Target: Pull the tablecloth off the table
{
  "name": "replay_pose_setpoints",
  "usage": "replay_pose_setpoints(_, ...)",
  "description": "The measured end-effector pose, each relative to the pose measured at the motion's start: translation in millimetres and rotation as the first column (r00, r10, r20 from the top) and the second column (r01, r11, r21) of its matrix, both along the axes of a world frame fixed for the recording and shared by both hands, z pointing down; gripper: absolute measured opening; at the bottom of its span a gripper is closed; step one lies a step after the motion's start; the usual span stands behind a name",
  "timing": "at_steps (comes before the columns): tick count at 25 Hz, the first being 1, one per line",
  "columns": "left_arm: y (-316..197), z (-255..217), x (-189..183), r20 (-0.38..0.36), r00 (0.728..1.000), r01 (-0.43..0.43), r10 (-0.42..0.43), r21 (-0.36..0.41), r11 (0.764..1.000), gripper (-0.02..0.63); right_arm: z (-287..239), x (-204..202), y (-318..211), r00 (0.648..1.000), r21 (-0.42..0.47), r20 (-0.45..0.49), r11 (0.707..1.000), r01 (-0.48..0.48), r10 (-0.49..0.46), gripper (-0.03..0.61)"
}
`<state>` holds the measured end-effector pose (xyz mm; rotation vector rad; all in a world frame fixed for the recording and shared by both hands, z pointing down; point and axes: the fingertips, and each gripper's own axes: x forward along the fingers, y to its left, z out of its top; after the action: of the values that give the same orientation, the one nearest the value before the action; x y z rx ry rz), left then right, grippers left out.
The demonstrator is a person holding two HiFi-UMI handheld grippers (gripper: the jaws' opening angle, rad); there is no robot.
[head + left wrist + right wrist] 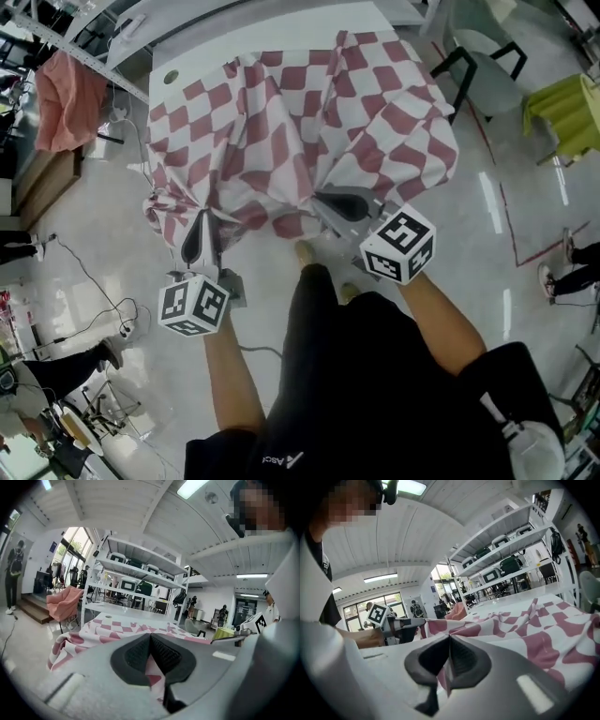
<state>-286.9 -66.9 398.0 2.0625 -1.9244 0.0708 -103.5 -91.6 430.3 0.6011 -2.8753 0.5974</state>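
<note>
two hand-held grippers, left [202, 220] and right [321, 199], clamped on one tablecloth [300, 112], one table [272, 33], seemingly partly bared

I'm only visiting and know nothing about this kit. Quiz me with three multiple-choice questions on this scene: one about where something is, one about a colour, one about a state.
1. Which part of the table is not covered by the tablecloth?
A) the far end
B) the near edge, by the person
C) none of it

2. The tablecloth's checks are
A) blue and white
B) pinkish red and white
C) green and yellow

3. The left tongs and right tongs are
A) both open and empty
B) both shut on the tablecloth
C) only the left shut

Answers:
1 A, the white top shows at the far end in the head view.
2 B, that pattern shows in every view.
3 B, cloth is pinched between each pair of pads.
</note>
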Motion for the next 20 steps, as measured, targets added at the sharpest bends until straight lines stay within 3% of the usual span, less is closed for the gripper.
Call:
replay_pose_setpoints(4,6.8,-53.3,29.1,-0.041,0.999,0.020,-0.018,0.044,0.999,0.009,-47.6,18.2,12.9,0.998,0.005,0.038,0.999,0.050,-0.050,0.003)
replay_pose_setpoints(10,136.7,-63.3,34.7,-0.049,0.999,0.030,-0.025,0.108,0.994,0.009,-53.8,20.4,143.6,0.988,0.040,0.140,0.998,0.056,-0.061,0.003)
replay_pose_setpoints(17,142.8,-118.0,49.2,-0.107,0.994,0.010,0.009,0.180,0.984,0.011,-124.8,28.9,145.7,0.977,0.107,0.203,0.994,0.038,-0.059,0.003)
replay_pose_setpoints(20,216.5,-123.5,32.6,-0.127,0.990,-0.026,0.056,0.229,0.973,0.011,-131.7,9.1,220.9,0.977,0.130,0.211,0.992,-0.002,-0.026,0.003)
